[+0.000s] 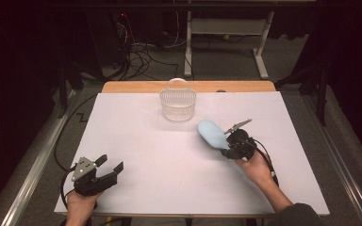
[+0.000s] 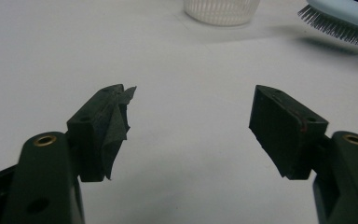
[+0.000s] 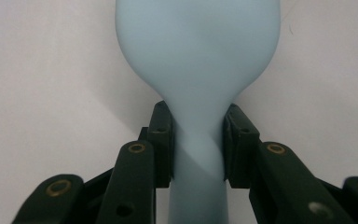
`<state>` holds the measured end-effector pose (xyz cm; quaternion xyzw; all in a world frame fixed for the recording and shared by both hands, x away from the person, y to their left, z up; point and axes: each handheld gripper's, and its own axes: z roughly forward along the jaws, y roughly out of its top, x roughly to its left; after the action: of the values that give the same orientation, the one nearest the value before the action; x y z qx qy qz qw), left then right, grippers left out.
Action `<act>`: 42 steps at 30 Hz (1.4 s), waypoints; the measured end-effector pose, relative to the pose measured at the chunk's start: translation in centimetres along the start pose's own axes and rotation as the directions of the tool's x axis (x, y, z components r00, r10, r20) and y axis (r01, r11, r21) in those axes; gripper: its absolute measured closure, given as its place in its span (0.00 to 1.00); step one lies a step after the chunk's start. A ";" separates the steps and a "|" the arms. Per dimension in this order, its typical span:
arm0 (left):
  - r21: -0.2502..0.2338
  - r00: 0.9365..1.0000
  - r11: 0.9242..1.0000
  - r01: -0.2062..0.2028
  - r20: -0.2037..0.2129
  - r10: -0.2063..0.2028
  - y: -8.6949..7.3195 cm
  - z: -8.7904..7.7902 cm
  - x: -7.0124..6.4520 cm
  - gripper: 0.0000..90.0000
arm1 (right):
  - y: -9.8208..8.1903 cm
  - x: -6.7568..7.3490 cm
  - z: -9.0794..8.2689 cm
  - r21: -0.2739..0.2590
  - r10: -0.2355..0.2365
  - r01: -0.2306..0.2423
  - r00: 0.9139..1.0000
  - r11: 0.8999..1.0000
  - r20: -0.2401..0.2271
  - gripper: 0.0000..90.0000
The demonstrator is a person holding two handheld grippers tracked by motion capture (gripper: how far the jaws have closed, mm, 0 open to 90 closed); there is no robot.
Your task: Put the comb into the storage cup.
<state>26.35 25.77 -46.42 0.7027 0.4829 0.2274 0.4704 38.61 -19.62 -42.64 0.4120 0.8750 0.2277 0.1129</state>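
On the white table top (image 1: 169, 160), toward the right of the high view, we are seeing the right gripper (image 1: 229, 142) pinching the narrow handle of a pale blue brush (image 1: 212, 133); the right gripper view is showing both black jaws pressed against the two sides of that handle, with the broad head of the brush (image 3: 198, 42) spreading out beyond them; the brush is pointing up and to the left, toward a clear plastic basket (image 1: 177, 104) standing near the far edge of the table, and it is lying apart from that basket; in the left gripper view its dark bristles are facing downward with a shadow beneath them on the table; whether the head is touching the surface we cannot tell. Near the front left corner we are noting the left gripper (image 1: 109, 165), held in a hand (image 1: 79, 203); its jaws are standing spread wide with nothing between them, well apart from the brush and the basket.
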 end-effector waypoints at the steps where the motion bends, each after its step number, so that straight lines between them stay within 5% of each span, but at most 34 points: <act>1: -0.001 1.000 1.000 0.005 0.003 -0.005 0.0 0.0 0.0 0.32 | -0.1 0.0 -0.3 -0.002 0.005 -0.005 1.000 1.000 -0.004 0.78; 8: 0.007 1.000 1.000 -0.010 0.002 0.010 0.1 0.3 -0.4 0.32 | -0.9 0.3 -1.7 -0.019 -0.012 0.011 1.000 1.000 -0.015 0.78; 24: -0.029 1.000 0.999 -0.023 0.006 0.023 0.4 0.4 -1.3 0.32 | -4.5 -0.3 -3.8 -0.126 0.035 -0.043 0.997 0.991 -0.070 0.78; 35: -0.050 0.999 0.998 -0.039 0.030 0.041 0.9 1.0 -2.6 0.32 | -6.6 0.1 -4.4 -0.192 0.041 -0.057 0.995 0.980 -0.087 0.78; 42: -0.049 0.997 0.999 -0.009 0.071 0.012 1.3 1.3 -3.3 0.32 | -7.6 0.4 -5.3 -0.242 0.056 -0.082 0.992 0.967 -0.112 0.78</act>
<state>26.52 22.19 -45.46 0.7013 0.4565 0.2164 0.5029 31.21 -25.18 -41.81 0.4126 0.8299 0.3592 0.1094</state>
